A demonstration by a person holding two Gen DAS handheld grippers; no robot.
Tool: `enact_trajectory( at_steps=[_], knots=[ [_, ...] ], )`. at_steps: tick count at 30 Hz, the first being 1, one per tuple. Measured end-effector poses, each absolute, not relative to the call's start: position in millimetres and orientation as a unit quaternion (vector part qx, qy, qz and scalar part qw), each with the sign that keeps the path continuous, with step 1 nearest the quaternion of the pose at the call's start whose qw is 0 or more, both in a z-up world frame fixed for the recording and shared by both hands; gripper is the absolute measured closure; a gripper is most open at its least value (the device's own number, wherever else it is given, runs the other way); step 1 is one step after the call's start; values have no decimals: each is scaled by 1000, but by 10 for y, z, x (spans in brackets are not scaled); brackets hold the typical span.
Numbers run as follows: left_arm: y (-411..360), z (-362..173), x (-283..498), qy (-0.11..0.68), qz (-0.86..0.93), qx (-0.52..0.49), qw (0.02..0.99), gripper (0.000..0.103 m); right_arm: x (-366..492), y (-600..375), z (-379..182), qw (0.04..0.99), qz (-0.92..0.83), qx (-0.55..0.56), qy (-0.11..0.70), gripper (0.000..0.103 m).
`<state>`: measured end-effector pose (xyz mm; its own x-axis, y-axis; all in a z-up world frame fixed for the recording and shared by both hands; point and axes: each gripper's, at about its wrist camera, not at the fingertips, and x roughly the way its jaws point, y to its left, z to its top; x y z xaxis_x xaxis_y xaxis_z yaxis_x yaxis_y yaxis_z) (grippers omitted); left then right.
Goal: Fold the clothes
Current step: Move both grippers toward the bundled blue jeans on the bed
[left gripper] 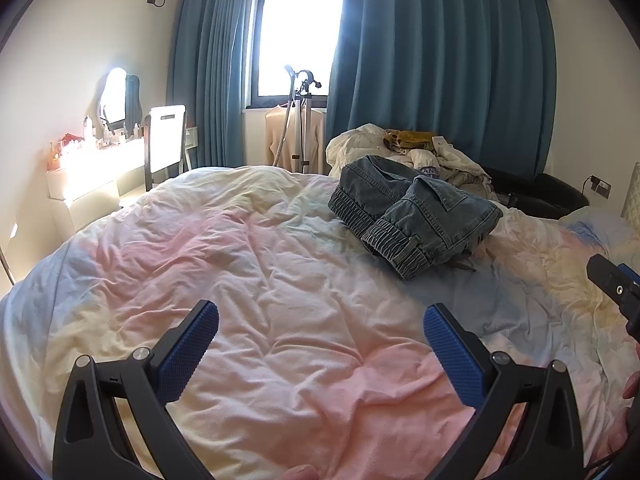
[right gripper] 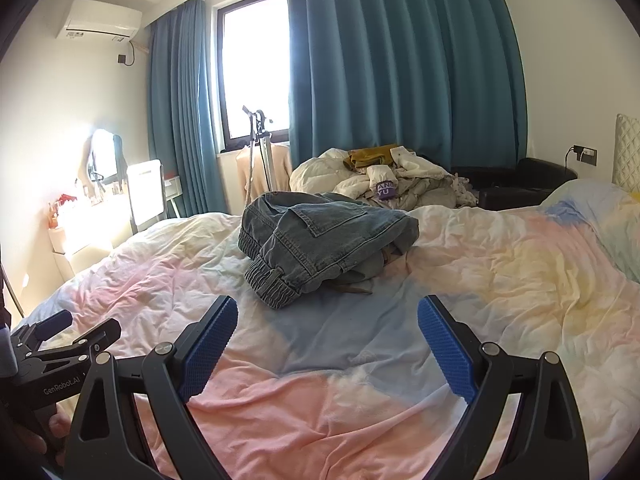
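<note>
Nearest the cameras, the left gripper (left gripper: 321, 322) and the right gripper (right gripper: 327, 318) both hover with jaws spread wide and nothing between them, over the bed's rumpled pastel pink, blue and yellow duvet (left gripper: 280, 280). Just beyond the grippers, on that duvet, lies the grey-blue denim garment with elastic cuffs (right gripper: 320, 240), bundled compactly and seemingly already folded. Beyond the denim garment, a heap of crumpled white and mustard clothes (right gripper: 380, 180) remains unfolded, so most of the task probably lies ahead. The right wrist view alone shows the white quilted headboard (right gripper: 628, 152); the left wrist view shows more bare duvet left of the denim garment.
</note>
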<state>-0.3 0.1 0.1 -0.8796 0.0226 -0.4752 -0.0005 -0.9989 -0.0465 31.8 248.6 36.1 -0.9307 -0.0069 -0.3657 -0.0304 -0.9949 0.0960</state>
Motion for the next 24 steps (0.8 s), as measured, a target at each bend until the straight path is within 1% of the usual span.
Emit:
enact_trajectory(
  at_steps=[24],
  knots=[
    [22,-14,-8,-28,969,-245,26,0,306,2506,356,8,981,-187,55,10]
  ],
)
